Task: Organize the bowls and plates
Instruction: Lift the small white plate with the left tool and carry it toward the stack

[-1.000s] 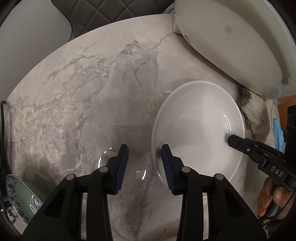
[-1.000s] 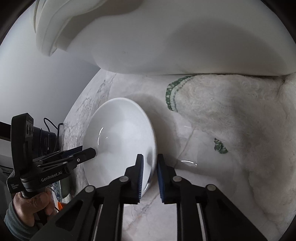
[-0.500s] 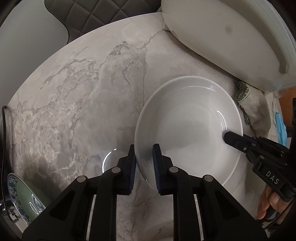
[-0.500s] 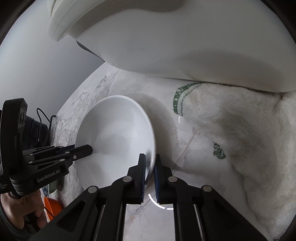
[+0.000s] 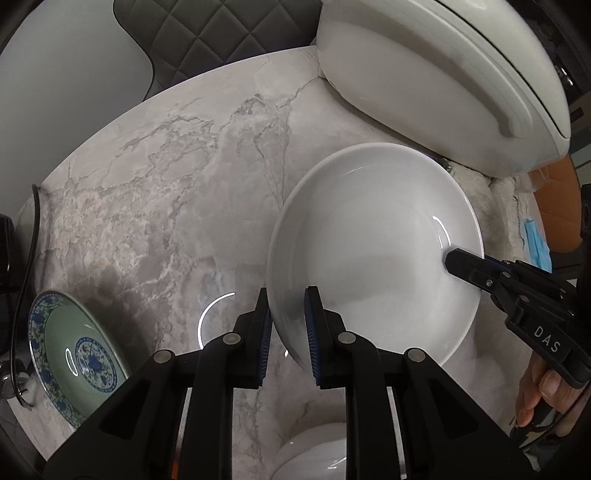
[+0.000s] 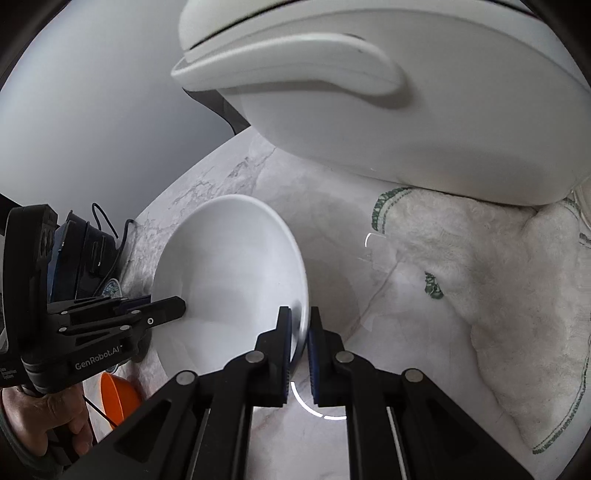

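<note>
A large white bowl (image 5: 373, 243) is held above the marble table between both grippers. My left gripper (image 5: 287, 306) is shut on its near rim. My right gripper (image 6: 298, 325) is shut on the opposite rim of the bowl (image 6: 229, 273); it shows in the left wrist view (image 5: 454, 260) at the bowl's right edge. A green plate with a blue flower pattern (image 5: 70, 354) lies at the table's left edge. Another white bowl (image 5: 314, 458) sits below my left gripper, partly hidden.
A big white appliance (image 5: 436, 74) stands at the back right, also in the right wrist view (image 6: 406, 92). A white towel with green trim (image 6: 498, 295) lies under it. An orange bowl (image 6: 118, 398) sits low left. A dark quilted chair (image 5: 207, 29) is behind the table.
My left gripper has closed on the white bowl's rim. Both grippers have lifted the bowl and levelled it above the table. The patterned plate has come more into view.
</note>
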### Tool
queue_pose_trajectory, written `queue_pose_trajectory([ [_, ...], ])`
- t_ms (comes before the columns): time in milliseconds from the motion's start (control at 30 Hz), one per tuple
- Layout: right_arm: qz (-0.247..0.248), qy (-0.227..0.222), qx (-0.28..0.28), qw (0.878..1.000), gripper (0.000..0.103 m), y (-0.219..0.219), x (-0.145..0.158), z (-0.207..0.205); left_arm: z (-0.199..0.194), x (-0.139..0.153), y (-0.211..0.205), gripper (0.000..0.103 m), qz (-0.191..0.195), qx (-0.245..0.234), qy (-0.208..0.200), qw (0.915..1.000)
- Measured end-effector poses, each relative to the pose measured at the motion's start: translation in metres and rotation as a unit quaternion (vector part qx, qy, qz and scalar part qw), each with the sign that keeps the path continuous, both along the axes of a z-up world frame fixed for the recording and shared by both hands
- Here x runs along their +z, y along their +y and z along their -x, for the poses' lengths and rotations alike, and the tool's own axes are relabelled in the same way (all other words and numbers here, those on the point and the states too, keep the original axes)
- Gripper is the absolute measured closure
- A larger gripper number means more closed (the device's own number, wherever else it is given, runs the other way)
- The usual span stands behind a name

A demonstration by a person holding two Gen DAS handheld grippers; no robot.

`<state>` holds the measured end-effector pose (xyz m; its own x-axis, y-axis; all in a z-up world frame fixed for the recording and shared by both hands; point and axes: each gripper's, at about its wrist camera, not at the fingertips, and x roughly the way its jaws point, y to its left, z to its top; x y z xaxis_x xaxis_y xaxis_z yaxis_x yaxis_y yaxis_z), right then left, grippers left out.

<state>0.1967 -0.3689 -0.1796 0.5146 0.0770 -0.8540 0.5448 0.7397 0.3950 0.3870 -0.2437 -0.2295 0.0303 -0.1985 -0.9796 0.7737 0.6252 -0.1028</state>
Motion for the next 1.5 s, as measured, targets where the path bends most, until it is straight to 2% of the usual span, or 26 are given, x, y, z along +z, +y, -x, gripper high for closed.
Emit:
queue_pose_trajectory([
  [300,0.019,-0.023,0.035,0.999,0.093,0.037,0.044,0.017,0.040,0.061,0.034,0.087,0.023,0.019,-0.014,0.9994],
  [567,0.027,-0.034,0.064,0.997,0.093,0.072,0.065,0.031,0.074,0.085,0.083,0.087,0.035,0.043,-0.017,0.9983],
  [800,0.029,-0.034,0.091,0.995,0.093,0.101,0.072,0.040,0.099,0.092,0.125,0.087,0.044,0.067,-0.011,0.9967],
  [1167,0.023,-0.024,0.132,0.991,0.093,0.140,0.069,0.057,0.134,0.084,0.182,0.087,0.053,0.099,0.001,0.9937],
  [1500,0.024,-0.007,0.191,0.981,0.093,0.178,0.061,0.088,0.192,0.080,0.237,0.087,0.066,0.122,0.004,0.9903],
])
